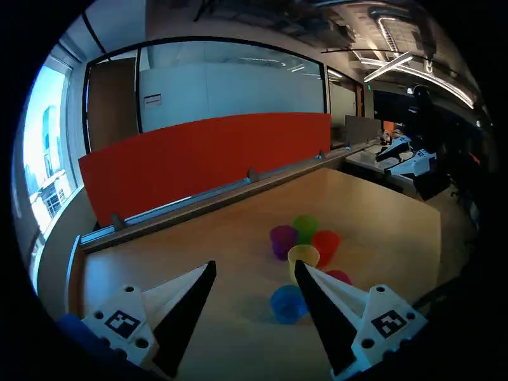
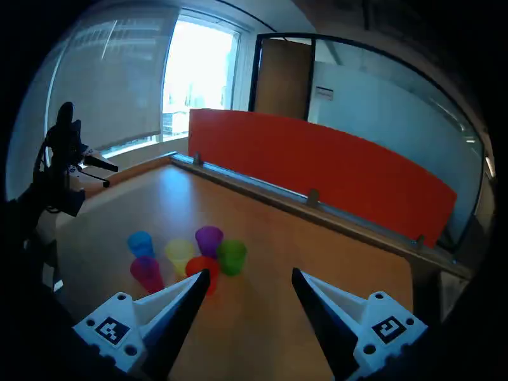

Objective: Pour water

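Several coloured plastic cups stand clustered on the wooden table [image 1: 209, 254]. In the left gripper view they are purple [image 1: 282, 240], green [image 1: 305, 226], red [image 1: 326, 244], yellow [image 1: 303, 256], blue [image 1: 287, 303] and magenta [image 1: 338, 276], the last partly behind a finger. My left gripper [image 1: 254, 265] is open above the table, with the yellow and blue cups just ahead of its right finger. The right gripper view has the cups blue [image 2: 140, 243], magenta [image 2: 146, 272], yellow [image 2: 180, 252], purple [image 2: 209, 239], green [image 2: 232, 255] and red [image 2: 202, 267]. My right gripper [image 2: 251, 273] is open and holds nothing.
An orange divider panel [image 1: 209, 155] on a metal rail runs along the table's far edge [image 2: 317, 159]. Dark equipment [image 2: 63, 159] stands beyond the table's left end. White devices [image 1: 406, 159] sit on a desk behind. Bare tabletop [image 2: 330, 254] lies beside the cups.
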The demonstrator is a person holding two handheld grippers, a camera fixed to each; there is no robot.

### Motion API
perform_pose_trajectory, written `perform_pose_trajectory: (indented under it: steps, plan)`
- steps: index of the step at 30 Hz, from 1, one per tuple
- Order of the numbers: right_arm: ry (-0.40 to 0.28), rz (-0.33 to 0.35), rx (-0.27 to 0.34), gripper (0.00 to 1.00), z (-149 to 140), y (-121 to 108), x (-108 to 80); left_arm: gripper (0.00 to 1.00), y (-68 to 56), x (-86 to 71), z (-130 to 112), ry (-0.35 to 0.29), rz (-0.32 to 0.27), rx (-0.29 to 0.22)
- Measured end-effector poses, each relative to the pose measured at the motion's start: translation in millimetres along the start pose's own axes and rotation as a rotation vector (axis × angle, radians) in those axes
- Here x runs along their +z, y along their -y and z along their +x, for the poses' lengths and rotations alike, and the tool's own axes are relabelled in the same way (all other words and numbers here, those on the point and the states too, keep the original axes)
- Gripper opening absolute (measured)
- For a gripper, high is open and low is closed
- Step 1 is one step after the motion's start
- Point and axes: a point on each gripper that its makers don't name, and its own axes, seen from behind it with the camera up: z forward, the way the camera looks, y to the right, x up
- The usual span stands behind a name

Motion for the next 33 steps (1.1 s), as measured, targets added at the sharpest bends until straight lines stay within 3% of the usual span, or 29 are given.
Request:
perform_pose_trajectory:
  steps: [17,33]
  plan:
    - [0.032,0.040,-0.058,1.00,0,2,5.2,0.92,-16.7,9.2,-27,0.098,-0.093,0.065]
    - [0.053,0.045,-0.053,1.00,-9,-3,24.2,0.92,-39.8,39.7,-79,0.187,-0.181,0.124]
